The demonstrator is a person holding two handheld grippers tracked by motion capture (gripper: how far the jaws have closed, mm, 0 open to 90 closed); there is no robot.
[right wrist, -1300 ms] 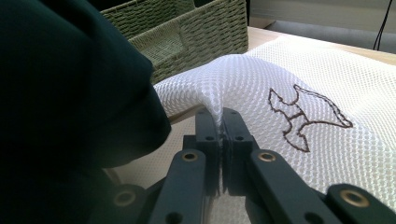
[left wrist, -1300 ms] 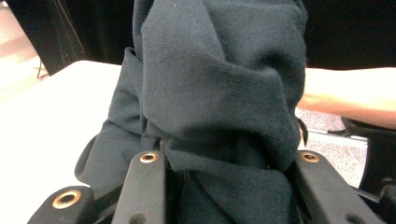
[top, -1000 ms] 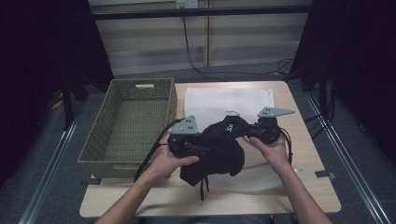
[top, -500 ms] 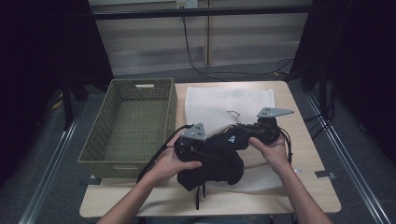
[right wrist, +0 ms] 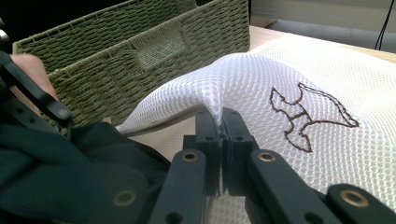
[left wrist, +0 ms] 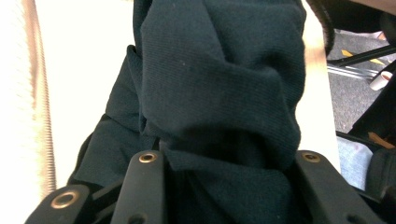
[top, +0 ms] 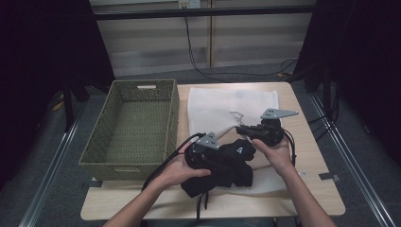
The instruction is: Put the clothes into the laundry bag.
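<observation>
While the left gripper [top: 222,158] sits nearest the table's front edge w/ a bunched dark garment [left wrist: 219,93] wedged between its jaws, the jaws stand partly apart, closed on that thick wad of cloth. The garment lies on the table [top: 312,189] in front of the person, partly over the near end of the white mesh bag [right wrist: 289,79]. Just beyond, the right gripper [right wrist: 220,122] has its jaws pinched fully together on a fold of the bag's edge, lifting it into a small tent, so the bag mouth gapes a bit toward the garment. Left of both is the green woven basket [top: 130,125], nothing in it as far as I can see.

Risks, as I judge them: the mesh fold held is thin, so a tug could pull it out of the pinch & the mouth would drop shut. The garment is a loose bundle; the cord ends hanging over the front table edge could catch on the bag rim or drag, & part of the wad may spill out beside the bag instead of inside.

Writing: a small pale mark on the garment in the high view, too small to read. The bag carries a brown outline figure [right wrist: 306,114], no letters. No brand legible.
</observation>
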